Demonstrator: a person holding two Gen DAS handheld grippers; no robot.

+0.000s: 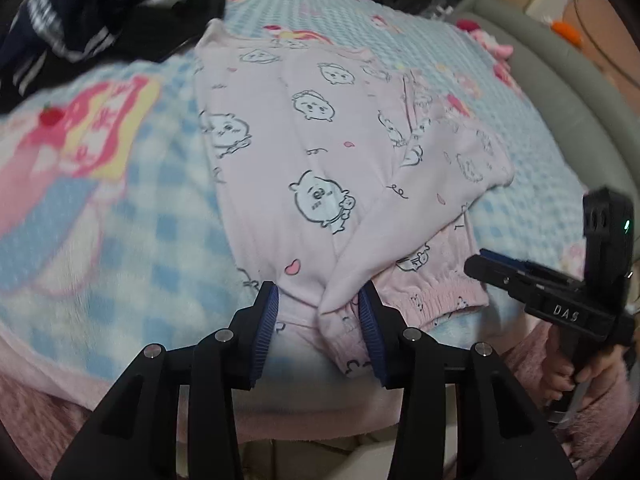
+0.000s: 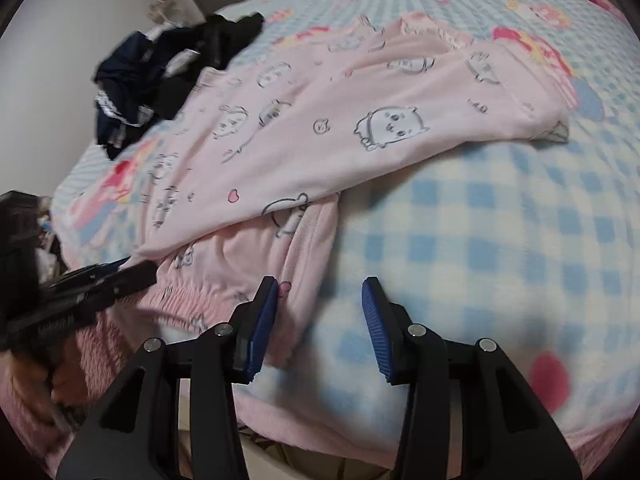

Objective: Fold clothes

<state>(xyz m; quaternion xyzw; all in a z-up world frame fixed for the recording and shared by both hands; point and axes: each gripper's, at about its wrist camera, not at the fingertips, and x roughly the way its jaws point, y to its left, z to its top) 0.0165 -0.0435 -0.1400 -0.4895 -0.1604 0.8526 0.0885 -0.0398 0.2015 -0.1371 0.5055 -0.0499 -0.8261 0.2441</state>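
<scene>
A: Pink pajama pants [image 1: 320,152], cartoon print, lie flat on the checkered blanket [image 1: 160,240], one leg folded over the other.
B: Left gripper [image 1: 318,302]?
A: At the pants' near edge. Fingers apart, folded cuff between them, pads not pressing.
B: Right gripper [image 2: 320,300]?
A: Just beside the pants' waistband [image 2: 192,292], over bare blanket. Fingers apart, nothing between.
B: Else?
A: Dark clothes pile [image 1: 100,20] beyond the pants' far end.
</scene>
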